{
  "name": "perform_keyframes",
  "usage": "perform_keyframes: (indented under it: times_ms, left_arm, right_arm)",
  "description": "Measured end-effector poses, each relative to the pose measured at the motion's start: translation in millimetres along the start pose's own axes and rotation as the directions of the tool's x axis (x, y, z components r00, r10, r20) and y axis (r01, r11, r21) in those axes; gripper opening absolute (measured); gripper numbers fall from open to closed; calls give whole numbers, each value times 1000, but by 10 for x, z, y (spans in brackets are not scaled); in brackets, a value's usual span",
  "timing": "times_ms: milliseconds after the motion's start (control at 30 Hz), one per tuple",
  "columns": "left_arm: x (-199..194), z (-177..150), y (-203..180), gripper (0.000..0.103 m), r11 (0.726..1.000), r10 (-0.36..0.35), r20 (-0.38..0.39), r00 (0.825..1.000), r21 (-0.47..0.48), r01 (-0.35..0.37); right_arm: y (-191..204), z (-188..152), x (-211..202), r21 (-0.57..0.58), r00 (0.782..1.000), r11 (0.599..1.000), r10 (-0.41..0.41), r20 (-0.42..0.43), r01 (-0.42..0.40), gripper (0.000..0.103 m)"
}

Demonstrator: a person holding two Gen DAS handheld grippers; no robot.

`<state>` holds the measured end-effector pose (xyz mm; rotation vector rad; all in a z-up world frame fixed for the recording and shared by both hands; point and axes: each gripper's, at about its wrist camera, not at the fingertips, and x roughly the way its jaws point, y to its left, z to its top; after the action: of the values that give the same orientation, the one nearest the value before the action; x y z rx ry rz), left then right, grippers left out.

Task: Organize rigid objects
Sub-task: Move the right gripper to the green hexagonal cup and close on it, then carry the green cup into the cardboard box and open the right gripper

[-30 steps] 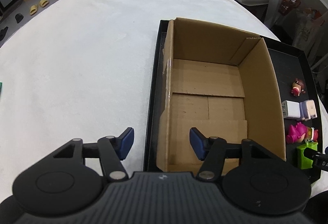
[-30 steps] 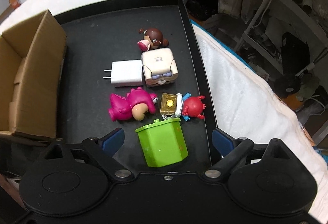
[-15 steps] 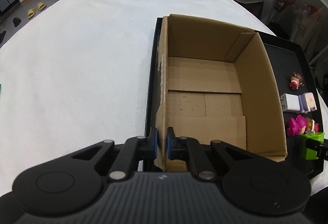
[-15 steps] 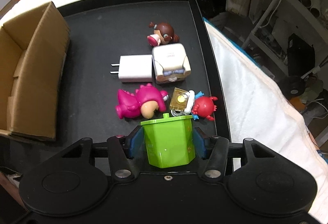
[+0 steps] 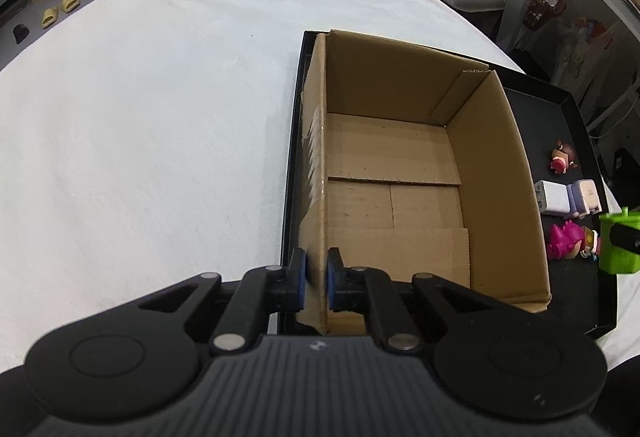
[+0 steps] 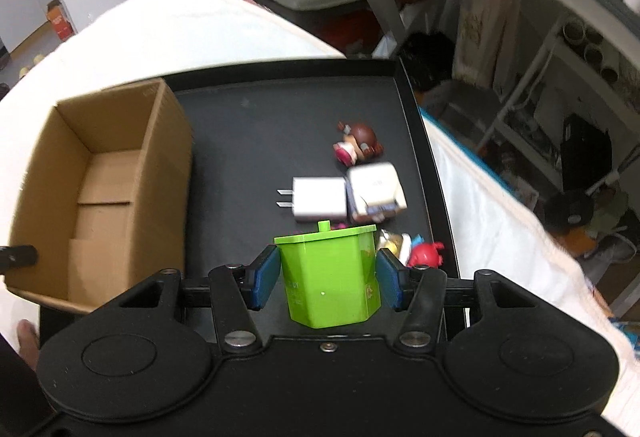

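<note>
Two tools are at work. Left tool [image 5: 315,283] has its blue pads clamped together on the near end of the left wall of the one open brown cardboard box [image 5: 496,173], which sits in the left part of a single black shallow tray [image 6: 280,109] on the white-covered worktop [image 5: 140,117]. Right tool [image 6: 328,277] is clamped on a green plastic bin-shaped container with a lid [image 6: 330,273], one pad pressed to each side; the container is held above the tray floor, upright, its long axis vertical and the small lid knob pointing up.

Five loose things lie on the tray's right part: one brown-haired doll figure [image 6: 358,147] on its side, one white wall charger [image 6: 318,199] with two prongs pointing toward the box, one pale boxy toy [image 6: 376,193] touching the charger, one pink figure [image 5: 566,239], and one red crab-like toy [image 6: 426,255] near the tray's right rim.
</note>
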<state>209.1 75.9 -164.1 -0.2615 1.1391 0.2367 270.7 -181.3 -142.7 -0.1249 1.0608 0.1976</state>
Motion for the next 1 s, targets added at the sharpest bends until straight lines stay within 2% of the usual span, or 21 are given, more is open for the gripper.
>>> perform_keyframes:
  times_ms: [267,633,1000]
  left_arm:
    - [8,-17,61,10,1000,-23,1,1000,-9,23]
    - [18,-14,124,11,998,-68,-3,998,-19,68]
    - [32,-37,164,11,996,-89,1,996,-17,89]
  right_arm:
    - [270,158,-230,-48,998,999,18,65,-15,51]
    - [647,332,-396,-112,993,993,54,109,-41,51]
    - [1087,484,-381,-163,987,979,136,89,-120,51]
